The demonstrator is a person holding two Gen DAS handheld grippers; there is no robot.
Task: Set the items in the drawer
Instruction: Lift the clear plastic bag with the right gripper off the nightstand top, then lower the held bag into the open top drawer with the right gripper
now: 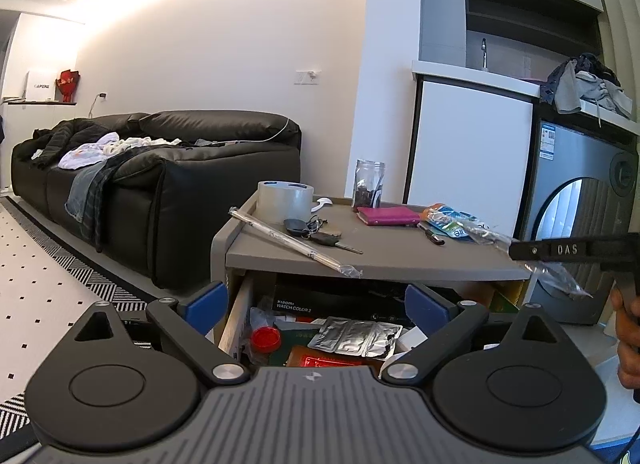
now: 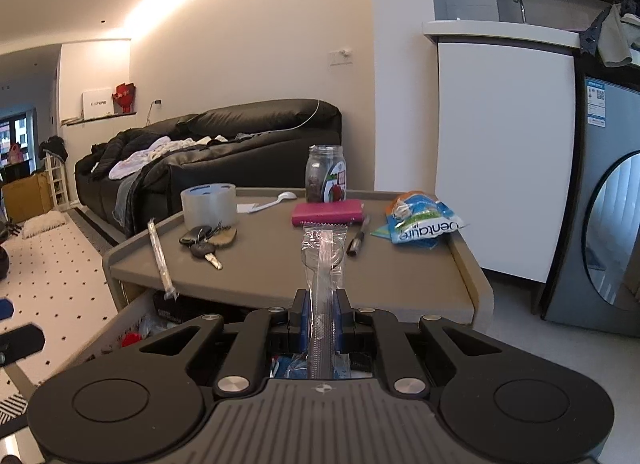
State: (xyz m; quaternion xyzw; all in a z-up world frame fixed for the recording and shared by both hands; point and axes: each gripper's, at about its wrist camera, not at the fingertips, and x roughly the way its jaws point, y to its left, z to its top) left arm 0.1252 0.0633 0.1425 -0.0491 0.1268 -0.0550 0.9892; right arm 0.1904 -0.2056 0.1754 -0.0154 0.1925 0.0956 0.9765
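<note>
My right gripper (image 2: 320, 314) is shut on a clear plastic packet (image 2: 323, 260) that sticks up and forward over the grey table's front edge; from the left wrist view the same packet (image 1: 556, 278) hangs from the right gripper's black finger (image 1: 568, 251). My left gripper (image 1: 316, 304) is open, with nothing between its blue pads, and hovers above the open drawer (image 1: 236, 314). The drawer holds a foil blister pack (image 1: 356, 336), a red cap (image 1: 265, 338) and a black watch box (image 1: 320, 300).
On the grey table (image 2: 280, 276) lie a tape roll (image 2: 208, 204), keys (image 2: 202, 242), a wrapped stick (image 2: 160, 260), a pink wallet (image 2: 328, 213), a pen (image 2: 357, 242), a blue snack bag (image 2: 420, 224) and a jar (image 2: 325, 174). A black sofa (image 1: 160, 168) stands left, a washer (image 1: 588, 232) right.
</note>
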